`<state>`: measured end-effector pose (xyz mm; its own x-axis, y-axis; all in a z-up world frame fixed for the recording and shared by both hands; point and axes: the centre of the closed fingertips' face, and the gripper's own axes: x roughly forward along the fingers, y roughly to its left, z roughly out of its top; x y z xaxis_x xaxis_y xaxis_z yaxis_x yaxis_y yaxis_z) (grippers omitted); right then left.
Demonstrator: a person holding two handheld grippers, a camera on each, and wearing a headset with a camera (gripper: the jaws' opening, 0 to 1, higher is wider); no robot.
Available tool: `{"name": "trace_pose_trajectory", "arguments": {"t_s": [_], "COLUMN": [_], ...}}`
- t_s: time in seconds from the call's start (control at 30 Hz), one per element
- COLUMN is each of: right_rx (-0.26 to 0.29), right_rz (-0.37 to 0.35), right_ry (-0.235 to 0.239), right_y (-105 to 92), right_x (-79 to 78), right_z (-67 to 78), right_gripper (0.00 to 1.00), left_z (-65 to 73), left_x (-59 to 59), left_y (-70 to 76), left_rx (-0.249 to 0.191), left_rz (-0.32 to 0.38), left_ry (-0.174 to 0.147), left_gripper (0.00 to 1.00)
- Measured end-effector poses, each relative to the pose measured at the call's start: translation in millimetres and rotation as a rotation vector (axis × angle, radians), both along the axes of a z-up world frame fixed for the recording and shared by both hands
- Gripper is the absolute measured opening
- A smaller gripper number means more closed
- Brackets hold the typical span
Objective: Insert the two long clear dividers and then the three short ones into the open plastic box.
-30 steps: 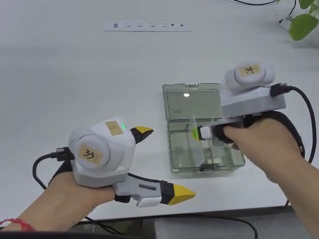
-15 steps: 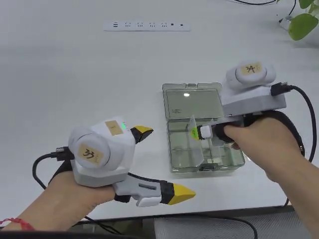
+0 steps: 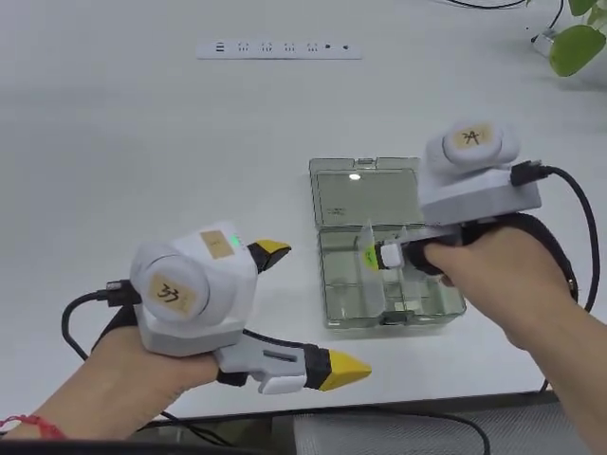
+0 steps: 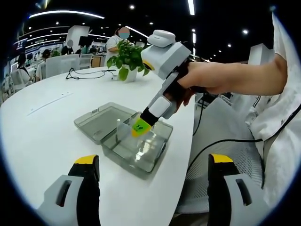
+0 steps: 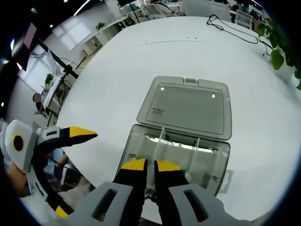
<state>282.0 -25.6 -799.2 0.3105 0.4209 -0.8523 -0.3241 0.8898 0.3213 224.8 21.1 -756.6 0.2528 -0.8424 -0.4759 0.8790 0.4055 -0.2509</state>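
Note:
The open clear plastic box (image 3: 334, 284) lies on the white table with its lid (image 3: 365, 194) folded back flat. My right gripper (image 3: 370, 254) hangs over the box's left half, shut on a clear divider (image 3: 377, 284) that stands tilted inside the box. In the right gripper view the shut gripper (image 5: 146, 165) pinches that divider (image 5: 159, 141) above the box (image 5: 133, 136), and another clear divider (image 5: 194, 153) stands to its right. My left gripper (image 3: 308, 308) is open and holds nothing, left of the box near the table's front edge. From the left gripper (image 4: 153, 160), the box (image 4: 123, 157) lies ahead.
A white power strip (image 3: 280, 47) lies at the far side of the table. A green plant (image 3: 579, 43) stands at the back right. Cables trail from both grippers. The table's front edge runs close below the box and the left gripper.
The right gripper has edged slightly left with the divider still in its jaws. The left gripper has not moved.

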Motion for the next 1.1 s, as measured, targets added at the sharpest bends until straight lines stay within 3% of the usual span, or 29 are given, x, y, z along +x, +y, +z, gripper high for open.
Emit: {"name": "trace_pose_trajectory", "arguments": {"t_s": [0.27,0.6,0.83,1.1], "right_rx": [0.003,0.017,0.054,0.128], "right_rz": [0.049,0.054,0.056,0.057], "right_ry": [-0.015,-0.009,-0.009,-0.019], "right_y": [3.8,5.2,4.2,2.9], "right_x": [0.6,-0.7,-1.3,-8.4], "right_z": [-9.7,-18.3,-21.3,-6.8], "right_gripper": [0.08,0.09,0.10,0.11], "left_z": [-1.9,0.4,2.2,6.1], "left_x": [0.4,2.3,2.8,1.4], "left_y": [2.1,3.2,4.5,6.0], "left_rx": [0.011,0.012,0.015,0.027], "left_rz": [-0.005,0.001,0.009,0.025], "left_ry": [-0.006,-0.007,-0.006,-0.009], "left_gripper": [1.00,1.00,1.00,1.00]}}
